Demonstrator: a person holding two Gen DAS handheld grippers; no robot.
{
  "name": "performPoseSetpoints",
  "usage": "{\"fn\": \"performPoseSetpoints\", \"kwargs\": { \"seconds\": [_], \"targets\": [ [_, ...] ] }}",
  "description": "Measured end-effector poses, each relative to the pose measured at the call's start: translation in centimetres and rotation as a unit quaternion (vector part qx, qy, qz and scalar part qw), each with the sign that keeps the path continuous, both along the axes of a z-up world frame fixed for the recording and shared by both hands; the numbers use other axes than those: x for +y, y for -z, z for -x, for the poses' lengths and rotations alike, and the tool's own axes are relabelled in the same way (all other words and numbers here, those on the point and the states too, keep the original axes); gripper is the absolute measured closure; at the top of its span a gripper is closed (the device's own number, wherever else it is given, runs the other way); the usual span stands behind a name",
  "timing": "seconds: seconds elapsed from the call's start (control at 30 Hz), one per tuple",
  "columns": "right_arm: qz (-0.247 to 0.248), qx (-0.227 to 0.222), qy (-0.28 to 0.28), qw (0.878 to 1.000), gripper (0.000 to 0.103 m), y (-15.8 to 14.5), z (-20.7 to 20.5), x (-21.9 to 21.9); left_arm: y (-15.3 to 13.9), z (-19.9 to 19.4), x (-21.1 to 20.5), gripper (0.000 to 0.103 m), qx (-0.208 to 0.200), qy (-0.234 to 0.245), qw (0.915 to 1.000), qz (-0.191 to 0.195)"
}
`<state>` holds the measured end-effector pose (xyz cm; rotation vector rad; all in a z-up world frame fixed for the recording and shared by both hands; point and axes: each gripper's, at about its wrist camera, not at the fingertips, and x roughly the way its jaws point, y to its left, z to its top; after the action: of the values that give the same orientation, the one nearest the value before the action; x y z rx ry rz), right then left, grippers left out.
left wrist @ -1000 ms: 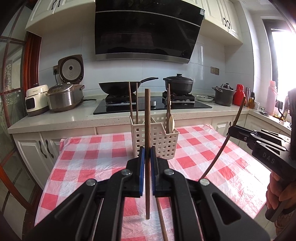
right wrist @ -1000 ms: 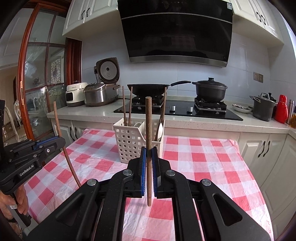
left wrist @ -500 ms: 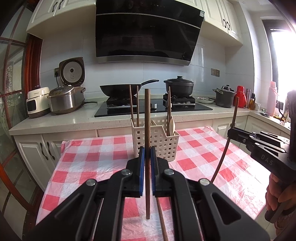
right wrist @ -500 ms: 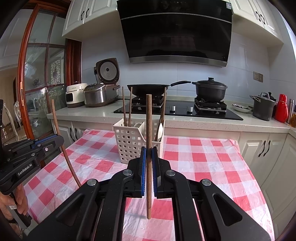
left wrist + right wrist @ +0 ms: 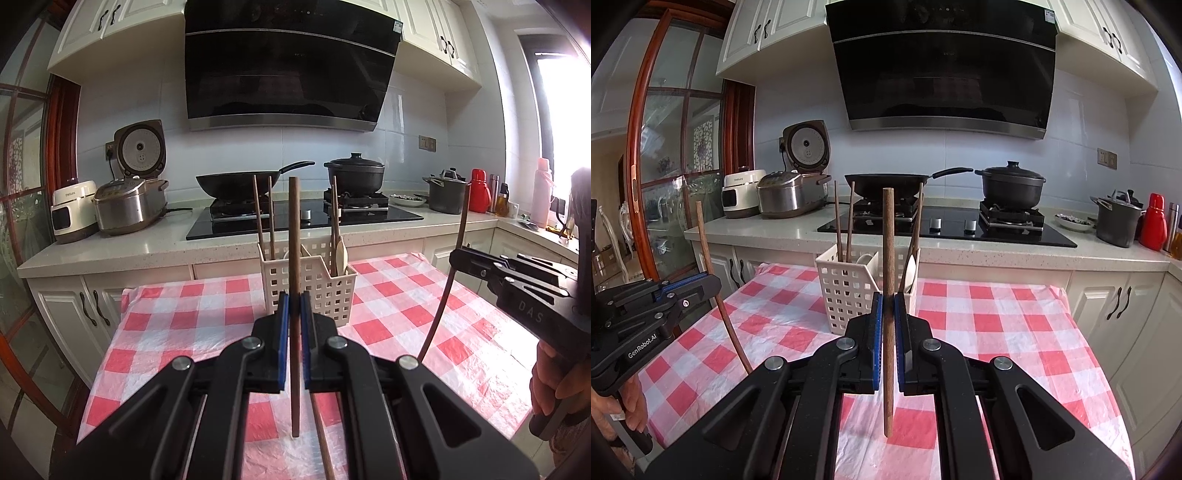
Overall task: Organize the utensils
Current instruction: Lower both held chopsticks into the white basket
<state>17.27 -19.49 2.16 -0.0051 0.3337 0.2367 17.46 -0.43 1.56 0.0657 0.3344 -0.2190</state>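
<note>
My left gripper [image 5: 294, 306] is shut on a brown wooden chopstick [image 5: 294, 236] held upright above the checked tablecloth. My right gripper [image 5: 888, 306] is shut on a second upright chopstick [image 5: 888, 240]. A white perforated utensil basket [image 5: 312, 286] stands at the table's far side, ahead of both grippers; it also shows in the right wrist view [image 5: 846, 291]. It holds two chopsticks [image 5: 264, 218] in its left part and a wooden spoon [image 5: 341, 253] in its right part. Another chopstick [image 5: 323, 439] lies on the cloth under my left gripper.
The table with the red-and-white cloth [image 5: 388, 306] abuts a white counter [image 5: 122, 254] with rice cookers [image 5: 129, 206], a hob with a wok [image 5: 236, 184] and a black pot [image 5: 354, 173]. The right gripper shows at the right of the left wrist view [image 5: 517, 280].
Both grippers have risen slightly and hold their chopsticks more upright. The right gripper's chopstick, tilted one second ago, now stands nearly vertical.
</note>
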Motion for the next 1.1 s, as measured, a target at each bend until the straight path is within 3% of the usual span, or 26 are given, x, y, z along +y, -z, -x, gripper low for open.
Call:
{"fn": "performPoseSetpoints", "kwargs": {
  "seconds": [0.47,0.87,1.1],
  "targets": [
    [0.017,-0.019,-0.005,1.000,0.097,-1.8,-3.0,0.4,-3.0,-2.7,-1.3,0.097,-0.023,0.014,0.9995,-0.015],
    [-0.008,-0.014,-0.013,1.000,0.097,-4.3,-8.5,-0.5,-8.9,-7.3,-2.2,0.097,-0.057,0.024,0.9978,-0.024],
    [-0.024,-0.017,-0.019,0.999,0.097,-6.8,-12.4,-0.6,-12.3,-11.1,-1.7,0.097,-0.065,0.022,0.9976,-0.007]
  ]
}}
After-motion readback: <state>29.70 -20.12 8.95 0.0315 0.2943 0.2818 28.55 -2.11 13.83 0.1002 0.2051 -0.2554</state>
